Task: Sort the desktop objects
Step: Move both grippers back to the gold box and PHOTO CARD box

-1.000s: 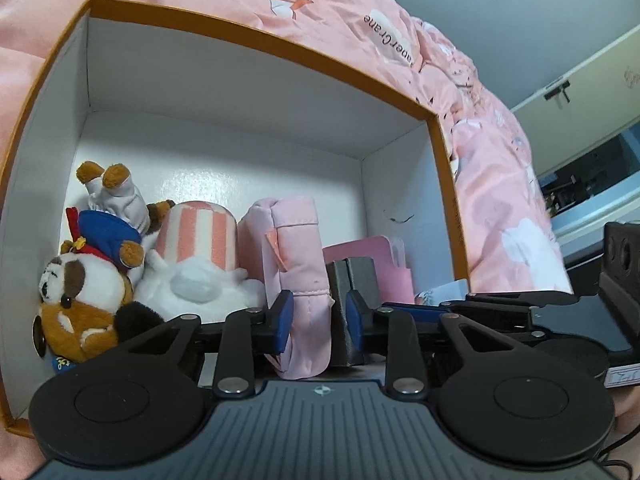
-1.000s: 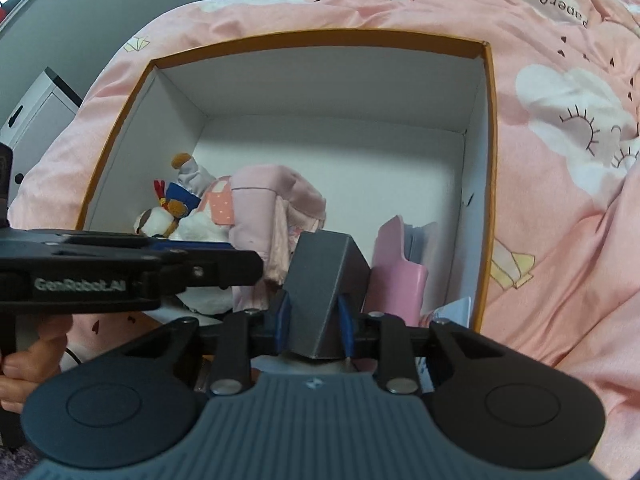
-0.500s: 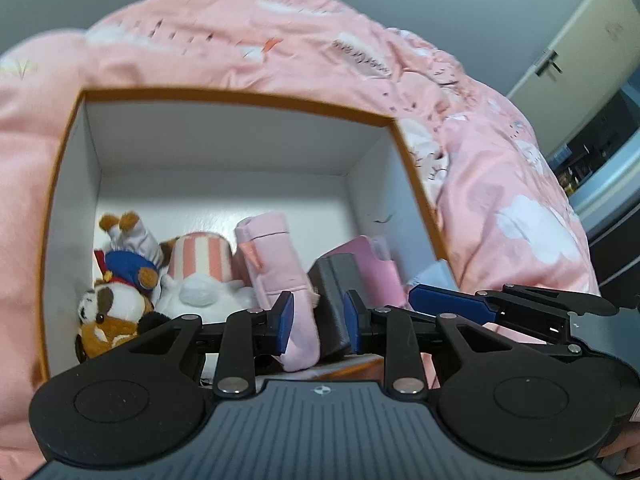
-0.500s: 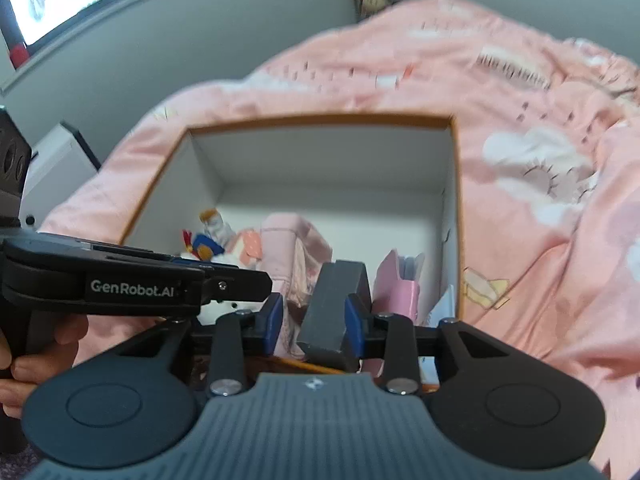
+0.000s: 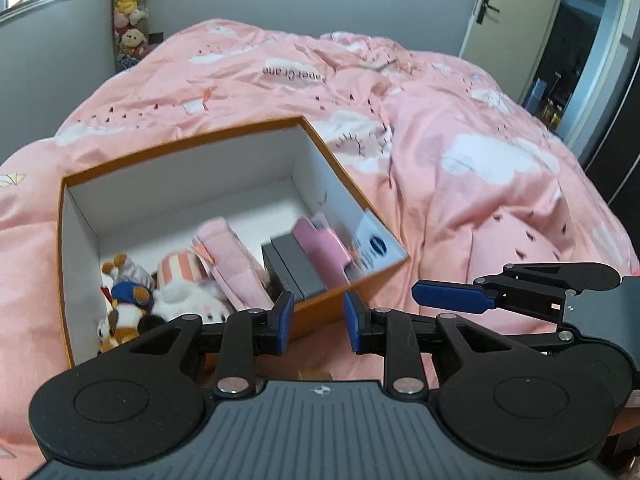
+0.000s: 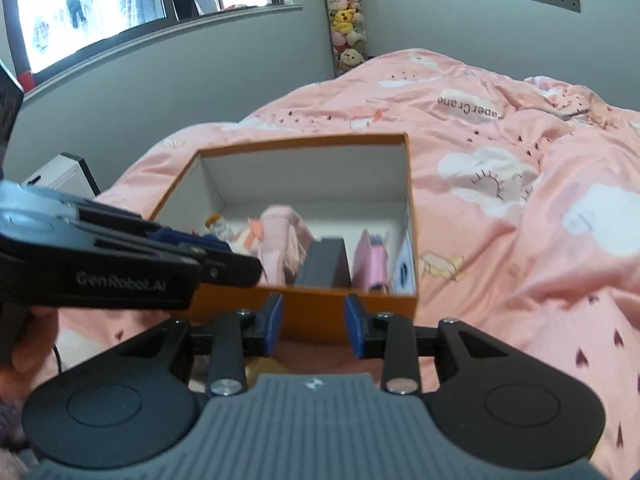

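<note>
- Two grippers are held side by side before an orange box (image 5: 340, 168) with a white interior, which is set on a pink bedspread (image 5: 480, 140).
- Left gripper (image 5: 318, 326): blue pads are parted with nothing between them; it is positioned in front of the box's near wall.
- Right gripper (image 6: 314, 330): jaws have just been opening and are seen released, with nothing between them; the box's orange front wall is seen through the gap.
- Dark grey block (image 6: 324, 262): lodged upright inside the box near the front wall, between a folded pink cloth (image 6: 280, 240) and a pink case (image 6: 374, 264).
- Plush toys (image 5: 128, 300): heaped in the box's left end, beside a striped white-and-pink plush (image 5: 180, 276).
- White card with a blue mark (image 5: 376, 246): leaned against the box's right wall.
- A hand (image 6: 28, 344) is glimpsed gripping the left gripper's handle.
- Background: a column of stuffed toys (image 6: 348, 20) is hung in the room's corner.
</note>
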{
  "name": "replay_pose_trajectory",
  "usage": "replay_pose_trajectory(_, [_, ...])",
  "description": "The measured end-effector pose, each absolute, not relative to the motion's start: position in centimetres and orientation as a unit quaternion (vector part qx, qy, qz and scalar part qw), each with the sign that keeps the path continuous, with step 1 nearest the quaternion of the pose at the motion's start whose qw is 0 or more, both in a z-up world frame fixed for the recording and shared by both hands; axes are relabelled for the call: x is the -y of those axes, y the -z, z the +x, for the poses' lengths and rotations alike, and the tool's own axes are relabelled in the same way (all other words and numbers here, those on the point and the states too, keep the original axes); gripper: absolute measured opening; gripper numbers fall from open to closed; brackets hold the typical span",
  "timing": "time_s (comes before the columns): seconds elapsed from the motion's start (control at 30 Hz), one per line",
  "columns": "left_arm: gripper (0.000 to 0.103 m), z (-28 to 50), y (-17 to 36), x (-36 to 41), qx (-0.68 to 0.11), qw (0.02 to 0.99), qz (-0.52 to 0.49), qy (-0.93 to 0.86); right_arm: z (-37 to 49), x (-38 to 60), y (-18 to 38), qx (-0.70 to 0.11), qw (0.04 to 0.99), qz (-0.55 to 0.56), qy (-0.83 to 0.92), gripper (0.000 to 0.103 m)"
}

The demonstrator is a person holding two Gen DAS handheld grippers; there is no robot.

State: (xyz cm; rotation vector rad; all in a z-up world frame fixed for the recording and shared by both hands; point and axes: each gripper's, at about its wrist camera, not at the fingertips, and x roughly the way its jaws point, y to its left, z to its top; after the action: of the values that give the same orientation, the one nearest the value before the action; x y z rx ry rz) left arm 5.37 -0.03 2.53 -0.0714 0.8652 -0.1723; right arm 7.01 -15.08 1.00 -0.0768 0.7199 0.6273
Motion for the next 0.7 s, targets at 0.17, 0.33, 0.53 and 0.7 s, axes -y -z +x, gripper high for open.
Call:
replay_pose_trajectory(0.17, [0.031,4.6,-1.7,0.8,-0.451,0.888,-0.024,0.082,6.3,16.3,1.3,-0.372,0.881,-0.038,-0.290,0.036])
replay_pose_trajectory(0.33, [0.031,4.1,-0.6,0.9,-0.475,0.877,-0.028,0.071,6.9,17.2,2.7,-0.392,0.874,-0.019,-0.285,0.036])
replay_pose_trajectory(0.53, [0.031,3.6,0.8,0.6,-0.492,0.868,-0.023,0.055,7.3,17.5,4.4,-0.421,0.861,-0.003,-0.285,0.036])
replay_pose_trajectory(0.7, [0.031,3.3,1.9,0.5,-0.503,0.863,-0.008,0.041,7.4,17.6,5.1,-0.437,0.855,0.004,-0.281,0.036])
